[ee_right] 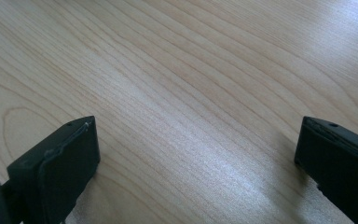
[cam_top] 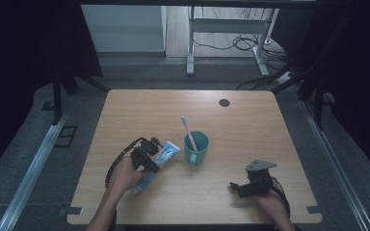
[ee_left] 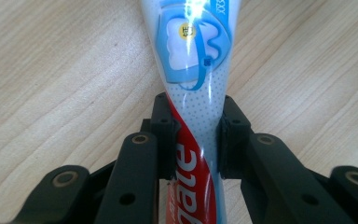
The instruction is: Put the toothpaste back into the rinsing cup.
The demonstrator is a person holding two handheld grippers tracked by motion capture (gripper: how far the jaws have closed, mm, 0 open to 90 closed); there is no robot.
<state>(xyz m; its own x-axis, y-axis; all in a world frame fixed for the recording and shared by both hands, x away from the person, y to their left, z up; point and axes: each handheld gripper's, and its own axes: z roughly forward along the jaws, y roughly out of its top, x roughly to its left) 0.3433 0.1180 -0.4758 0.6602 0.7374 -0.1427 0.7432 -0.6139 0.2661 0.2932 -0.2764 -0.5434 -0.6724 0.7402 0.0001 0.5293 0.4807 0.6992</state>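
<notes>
Nearest the camera in the high view, both forearms come in from the bottom edge. The right hand (cam_top: pixel 266 201) sits low near the front right of the table (cam_top: pixel 250 120), knuckles toward the person, with the right gripper (cam_top: pixel 235 187) pointing left across the wood and its grey plate sticking up on top. In the right gripper view its jaws are spread wide with just bare wood grain between them, so it's got nothing.

The left hand (cam_top: pixel 124 174) is a bit further in on the left side, wrist angled so the left gripper (cam_top: pixel 153 163) points up and to the right, cable looping off behind it. That one is clamped around the toothpaste tube (ee_left: pixel 193 84): the left gripper view has both pads pressed on the tube's narrowed middle, squeezing it, jaws closed most of the way. The tube runs diagonally, cap end by the hand, flat end toward the cup.

Just past it, the teal mug (cam_top: pixel 196 148) stands upright mid-table, close to the tube's far end, with a toothbrush (cam_top: pixel 189 133) leaning in it, head up.
</notes>
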